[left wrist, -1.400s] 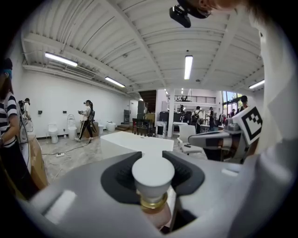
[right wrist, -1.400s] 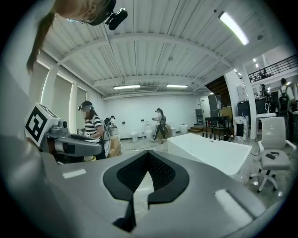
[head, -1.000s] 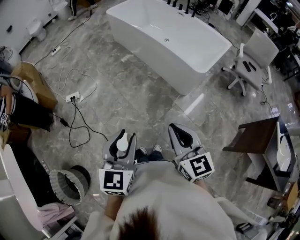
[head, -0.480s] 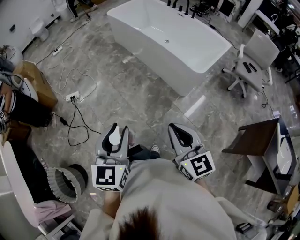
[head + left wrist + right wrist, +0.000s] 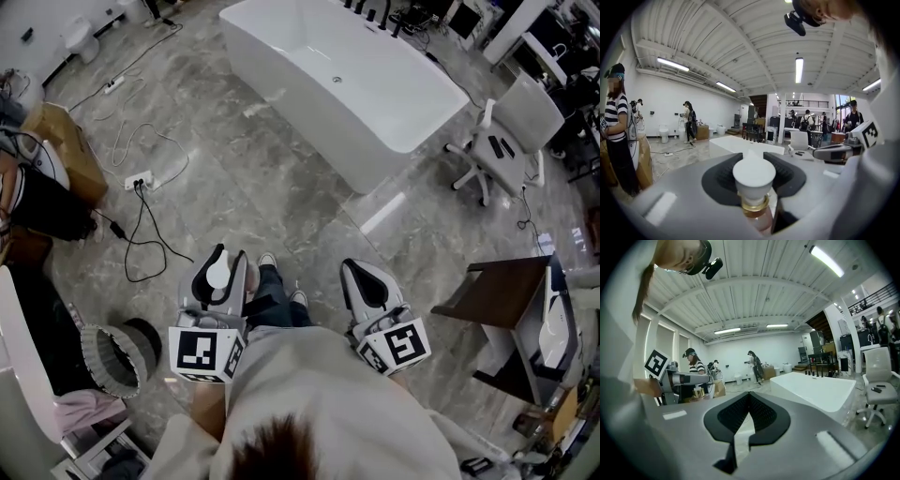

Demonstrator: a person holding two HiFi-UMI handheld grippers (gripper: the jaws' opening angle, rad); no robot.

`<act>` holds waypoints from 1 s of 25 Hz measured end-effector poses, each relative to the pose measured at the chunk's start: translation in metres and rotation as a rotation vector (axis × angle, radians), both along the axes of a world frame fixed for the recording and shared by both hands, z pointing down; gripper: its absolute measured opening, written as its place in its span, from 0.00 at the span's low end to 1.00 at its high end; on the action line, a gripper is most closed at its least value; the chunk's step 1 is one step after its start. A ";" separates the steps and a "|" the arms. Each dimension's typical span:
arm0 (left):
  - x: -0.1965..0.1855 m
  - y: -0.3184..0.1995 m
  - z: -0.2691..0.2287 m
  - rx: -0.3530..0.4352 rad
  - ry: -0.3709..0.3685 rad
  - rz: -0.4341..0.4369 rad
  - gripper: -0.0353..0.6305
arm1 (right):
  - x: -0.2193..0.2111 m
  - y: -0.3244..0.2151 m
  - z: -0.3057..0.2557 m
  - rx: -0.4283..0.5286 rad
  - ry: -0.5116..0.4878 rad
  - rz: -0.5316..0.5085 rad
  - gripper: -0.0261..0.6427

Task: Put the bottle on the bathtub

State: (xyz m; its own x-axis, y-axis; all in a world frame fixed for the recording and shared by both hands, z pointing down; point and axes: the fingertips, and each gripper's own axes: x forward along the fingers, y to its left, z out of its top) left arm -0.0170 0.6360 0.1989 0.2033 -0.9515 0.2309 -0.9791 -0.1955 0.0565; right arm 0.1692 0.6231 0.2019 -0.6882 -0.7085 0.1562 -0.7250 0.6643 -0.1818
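Observation:
The bottle [image 5: 753, 177] has a white round cap, a gold collar and a pinkish body. My left gripper [image 5: 753, 157] is shut on it, with the cap sticking up between the dark pads. In the head view the left gripper [image 5: 217, 279] is held level in front of the person's body, the white bottle cap [image 5: 217, 274] showing in it. My right gripper [image 5: 370, 283] is beside it, shut and holding nothing; its pads [image 5: 761, 413] meet at the tips. The white bathtub [image 5: 300, 117] stands a few steps ahead on the grey marble floor, also seen as the bathtub [image 5: 740, 145] and the bathtub [image 5: 815, 390].
A white office chair [image 5: 502, 141] stands right of the tub and a dark wooden table [image 5: 506, 291] at the right. Cables and a power strip [image 5: 139, 180] lie on the floor at left, near a cardboard box [image 5: 61, 150] and a round basket [image 5: 112, 361]. People stand in the background.
The person has stepped forward, feet now showing between the grippers. The left gripper with the bottle has drifted left and lower in the head view. Both grips are unchanged.

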 end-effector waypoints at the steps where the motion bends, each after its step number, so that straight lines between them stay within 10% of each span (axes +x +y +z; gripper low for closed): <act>1: -0.004 -0.005 0.002 -0.006 0.000 0.000 0.33 | -0.003 -0.004 0.003 -0.011 0.004 0.001 0.04; 25: -0.136 -0.164 -0.002 0.016 -0.009 0.058 0.33 | -0.130 -0.168 0.004 -0.038 0.012 0.080 0.04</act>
State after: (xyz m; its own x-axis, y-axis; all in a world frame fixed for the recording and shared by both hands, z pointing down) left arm -0.1531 0.4724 0.1971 0.2558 -0.9419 0.2176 -0.9666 -0.2523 0.0444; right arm 0.0393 0.4547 0.2059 -0.6278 -0.7544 0.1917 -0.7776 0.5973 -0.1964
